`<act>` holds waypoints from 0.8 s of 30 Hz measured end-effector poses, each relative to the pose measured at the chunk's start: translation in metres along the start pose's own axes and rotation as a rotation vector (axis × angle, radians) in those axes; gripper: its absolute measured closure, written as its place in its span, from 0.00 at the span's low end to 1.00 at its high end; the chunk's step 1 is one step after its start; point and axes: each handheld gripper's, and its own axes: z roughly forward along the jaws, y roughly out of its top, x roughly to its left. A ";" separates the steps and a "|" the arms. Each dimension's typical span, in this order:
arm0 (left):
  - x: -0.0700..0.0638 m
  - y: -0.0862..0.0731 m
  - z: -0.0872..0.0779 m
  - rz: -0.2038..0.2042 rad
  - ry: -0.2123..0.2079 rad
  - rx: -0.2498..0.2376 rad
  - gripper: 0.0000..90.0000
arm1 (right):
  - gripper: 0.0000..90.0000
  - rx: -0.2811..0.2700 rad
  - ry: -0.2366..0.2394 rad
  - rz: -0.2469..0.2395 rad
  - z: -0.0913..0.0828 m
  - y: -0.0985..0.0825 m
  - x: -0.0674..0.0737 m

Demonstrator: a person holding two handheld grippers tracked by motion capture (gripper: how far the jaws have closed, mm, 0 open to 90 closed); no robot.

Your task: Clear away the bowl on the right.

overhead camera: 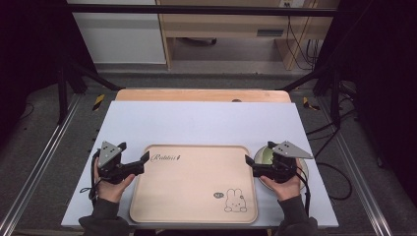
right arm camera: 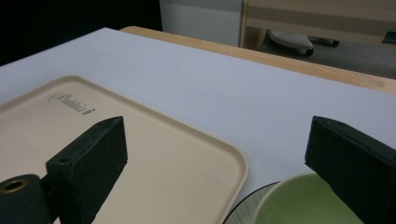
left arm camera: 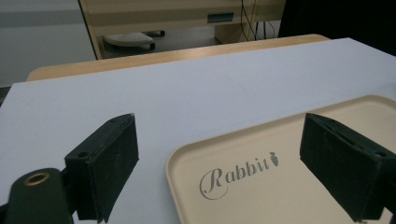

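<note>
Tray (overhead camera: 196, 184) lies bare on the table (overhead camera: 196, 120). Green bowl (overhead camera: 264, 156) sits on a plate (overhead camera: 304, 169) just beside its right edge, apparently untouched. Right gripper (overhead camera: 252, 165) hovers over the bowl, left gripper (overhead camera: 143, 160) at the tray corner; both jaws wide apart, holding nothing. No transfer begun.

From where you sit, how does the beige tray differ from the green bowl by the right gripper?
The tray is a flat, beige rectangle with rounded corners; the green bowl is round and deeper. The tray carries a "Rabbit" word and a bunny drawing; the bowl looks plain inside. The tray lies between both grippers; the bowl sits under the right gripper. Both rest on the white tabletop.
</note>
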 end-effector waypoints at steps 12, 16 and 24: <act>-0.001 -0.003 0.004 0.012 0.003 0.018 0.13 | 0.08 0.003 0.005 0.027 -0.008 0.002 -0.007; -0.002 -0.003 0.004 0.014 0.006 0.020 0.13 | 0.08 0.006 0.000 0.019 -0.010 0.003 -0.007; -0.002 -0.002 0.001 0.018 0.010 0.010 0.13 | 0.09 -0.014 -0.032 0.018 -0.020 0.009 -0.011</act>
